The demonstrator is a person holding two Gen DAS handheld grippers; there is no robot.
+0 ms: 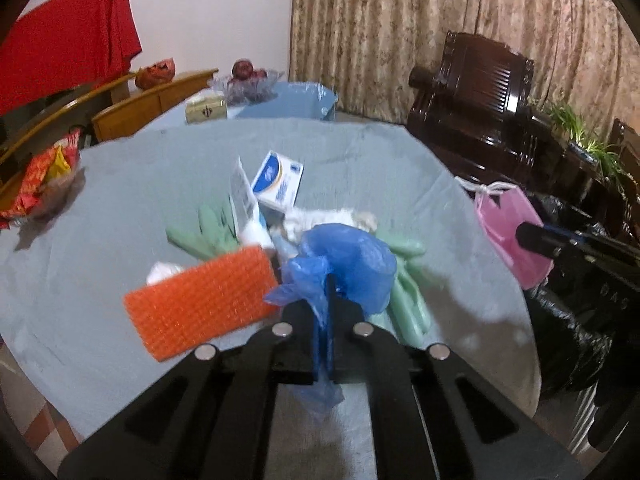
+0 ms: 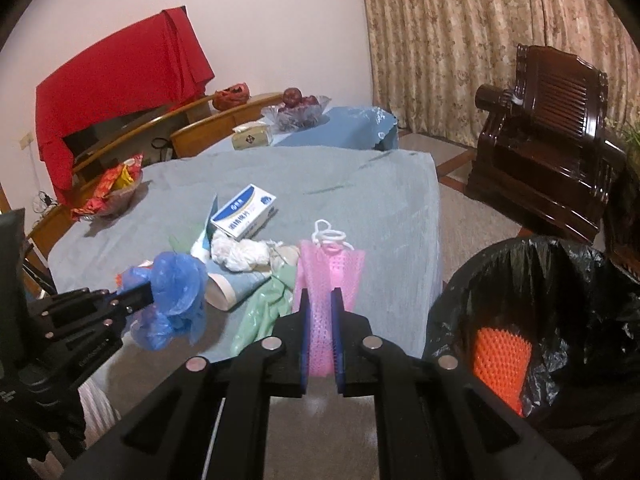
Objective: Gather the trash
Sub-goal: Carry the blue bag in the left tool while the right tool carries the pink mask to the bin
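- The snack bowl is sitting at the far left of the grey-clothed table, holding red and yellow wrappers, well apart from both grippers.
- The left gripper is pinching a crumpled blue plastic bag between pressed-together jaws, the bag hanging above the pile of trash in the middle of the table.
- An orange bristled pad is lying just left of that bag, and green gloves are spreading out under the pile, with a blue-and-white carton and white crumpled tissue beyond them.
- The right gripper is clamping a pink bristled pad, whose long axis is running along the fingers, its white loop pointing away.
- The bin, lined with a black bag, is standing to the right of the right gripper and lower than it, off the table's edge; the right hand is judged much the nearer, so the pink pad needs carrying rightward and down.
- Inside the bin a second orange pad is already leaning against the liner.
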